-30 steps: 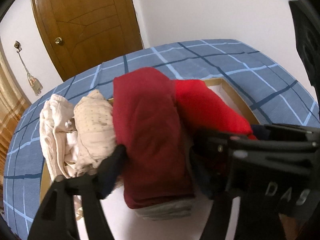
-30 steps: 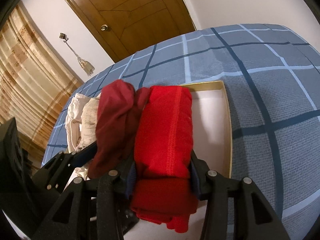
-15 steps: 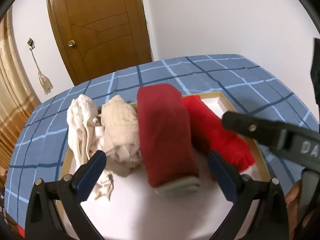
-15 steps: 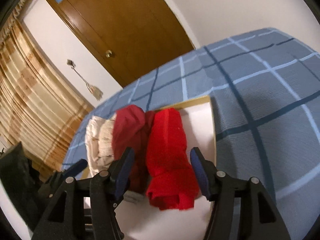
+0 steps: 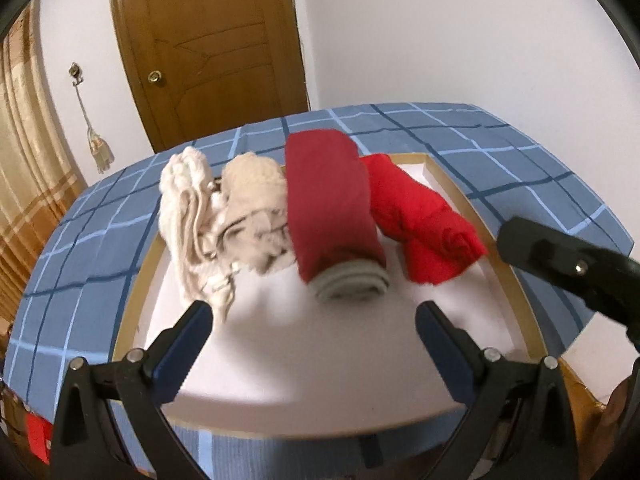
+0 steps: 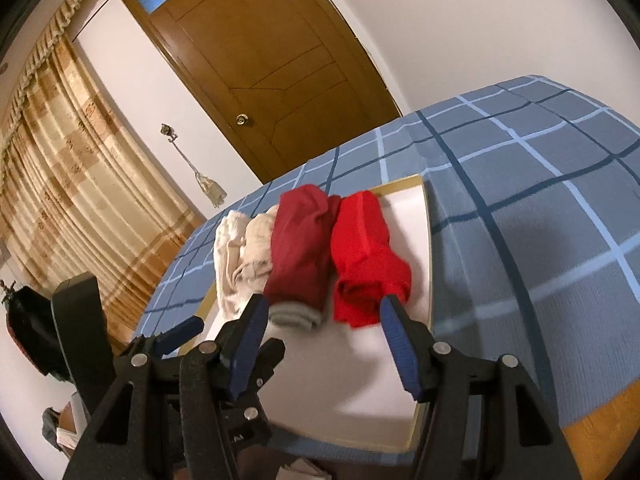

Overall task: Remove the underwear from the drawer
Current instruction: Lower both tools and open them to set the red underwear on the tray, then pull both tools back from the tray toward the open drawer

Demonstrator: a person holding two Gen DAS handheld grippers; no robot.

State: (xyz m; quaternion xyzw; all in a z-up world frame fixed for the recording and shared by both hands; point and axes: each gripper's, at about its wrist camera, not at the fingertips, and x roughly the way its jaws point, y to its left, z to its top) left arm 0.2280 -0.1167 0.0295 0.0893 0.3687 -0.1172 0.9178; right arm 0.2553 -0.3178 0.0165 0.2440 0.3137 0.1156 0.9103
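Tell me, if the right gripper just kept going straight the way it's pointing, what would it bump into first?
Probably the bright red rolled underwear, lying just ahead between the open right gripper fingers, beside the dark red roll in the white drawer. Depth is hard to judge; it might touch the drawer floor first.

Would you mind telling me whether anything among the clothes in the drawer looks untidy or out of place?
The cream garment at the left end looks odd: unlike the neatly rolled dark red roll and bright red roll, it is loosely bunched, and its far end spills over the drawer rim onto the checked bedspread.
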